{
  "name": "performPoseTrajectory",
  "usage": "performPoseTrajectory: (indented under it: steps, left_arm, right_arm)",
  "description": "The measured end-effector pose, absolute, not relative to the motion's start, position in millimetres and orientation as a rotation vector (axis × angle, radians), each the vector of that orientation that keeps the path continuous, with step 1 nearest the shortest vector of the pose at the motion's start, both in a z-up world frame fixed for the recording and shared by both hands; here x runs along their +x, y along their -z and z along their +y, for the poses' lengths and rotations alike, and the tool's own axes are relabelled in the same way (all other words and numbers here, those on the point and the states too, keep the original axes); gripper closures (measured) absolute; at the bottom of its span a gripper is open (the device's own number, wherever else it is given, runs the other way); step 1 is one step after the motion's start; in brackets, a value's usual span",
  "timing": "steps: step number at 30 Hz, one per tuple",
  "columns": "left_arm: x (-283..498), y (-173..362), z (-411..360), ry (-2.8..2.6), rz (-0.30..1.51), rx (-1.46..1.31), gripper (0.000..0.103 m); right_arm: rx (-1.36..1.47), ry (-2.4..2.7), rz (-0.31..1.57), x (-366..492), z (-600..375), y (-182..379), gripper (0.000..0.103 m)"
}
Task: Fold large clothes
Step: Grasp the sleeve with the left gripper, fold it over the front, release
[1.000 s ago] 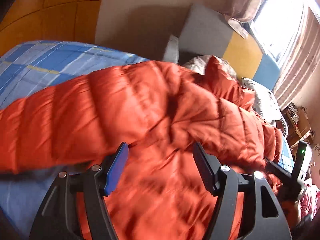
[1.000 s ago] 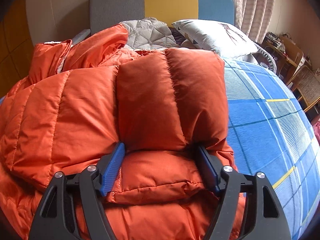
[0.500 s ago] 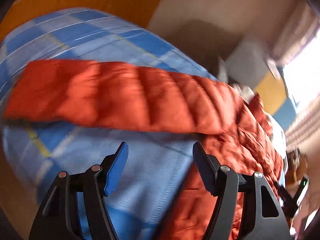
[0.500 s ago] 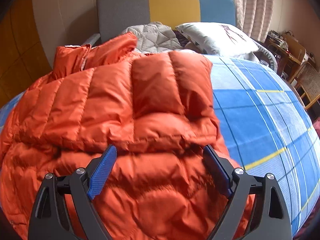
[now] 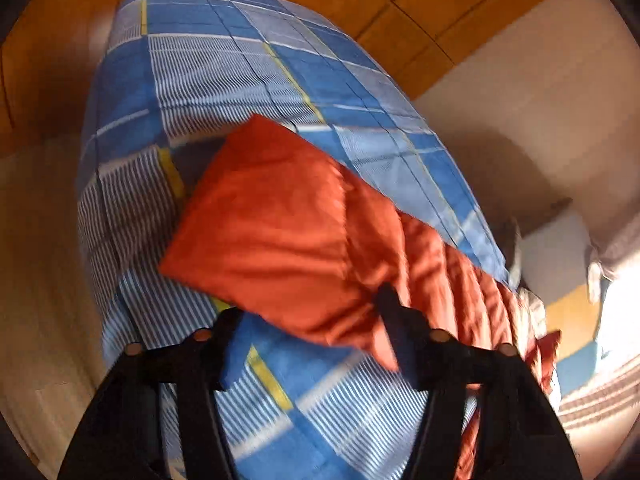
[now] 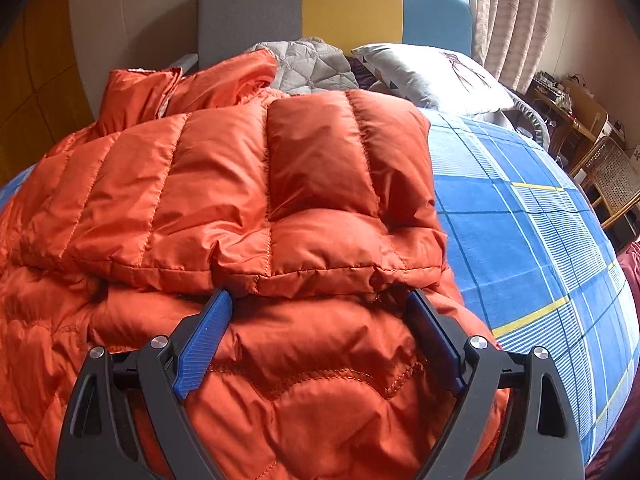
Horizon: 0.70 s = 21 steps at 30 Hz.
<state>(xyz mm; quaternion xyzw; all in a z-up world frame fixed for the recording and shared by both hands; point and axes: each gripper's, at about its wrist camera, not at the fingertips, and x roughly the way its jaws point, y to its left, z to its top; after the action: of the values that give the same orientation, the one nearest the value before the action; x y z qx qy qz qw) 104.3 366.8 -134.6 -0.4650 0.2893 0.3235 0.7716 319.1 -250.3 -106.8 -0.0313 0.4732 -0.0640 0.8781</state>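
Observation:
An orange puffer jacket [image 6: 248, 208] lies on the bed. One sleeve [image 6: 344, 152] is folded across its body. My right gripper [image 6: 318, 312] is open above the jacket's body, just in front of the folded sleeve's cuff, holding nothing. In the left wrist view the other sleeve [image 5: 280, 224] stretches out flat over the blue plaid bedsheet [image 5: 224, 68]. My left gripper [image 5: 310, 320] is open just short of the sleeve's end, its right finger [image 5: 394, 312] close against the fabric; the view is blurred.
Bed with a grey, yellow and blue headboard [image 6: 332, 4]. A grey quilted cloth [image 6: 308, 64] and a white pillow [image 6: 432, 76] lie at the head. Wooden chairs [image 6: 608, 172] stand at the right. The bed's edge and wooden floor [image 5: 36, 280] show on the left.
My right gripper let go of the folded sleeve and drew back a little. My left gripper swung away from the jacket's body to the end of the outstretched sleeve.

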Motion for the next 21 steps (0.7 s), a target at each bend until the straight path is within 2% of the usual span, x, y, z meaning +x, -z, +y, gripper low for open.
performPoseTrajectory:
  steps: [1,2,3,5,14,21]
  left_arm:
    - [106.3,136.3,371.1,-0.713,0.634,-0.996,0.062]
    - [109.1,138.3,374.5,-0.707,0.641,-0.993,0.077]
    - [111.8,139.1,376.3,-0.697,0.645,-0.994,0.086]
    - [119.9,133.8,376.4,-0.693,0.644,-0.954,0.092]
    - [160.1,92.1,351.5,-0.608,0.615,-0.792,0.095]
    - [208.6,63.9,299.4,-0.442,0.615,-0.66,0.096]
  right_arm:
    - [-0.066,0.134,0.988,319.0,-250.3,108.1,0.015]
    - [-0.066,0.134,0.989,319.3,-250.5,109.0,0.015]
    - [-0.064,0.134,0.99,319.0,-250.7,110.0,0.015]
    - [-0.064,0.132,0.993,318.6,-250.7,111.5,0.015]
    - [-0.052,0.123,1.003,319.4,-251.8,116.6,0.015]
    - [-0.049,0.121,1.002,319.9,-252.2,116.7,0.015]
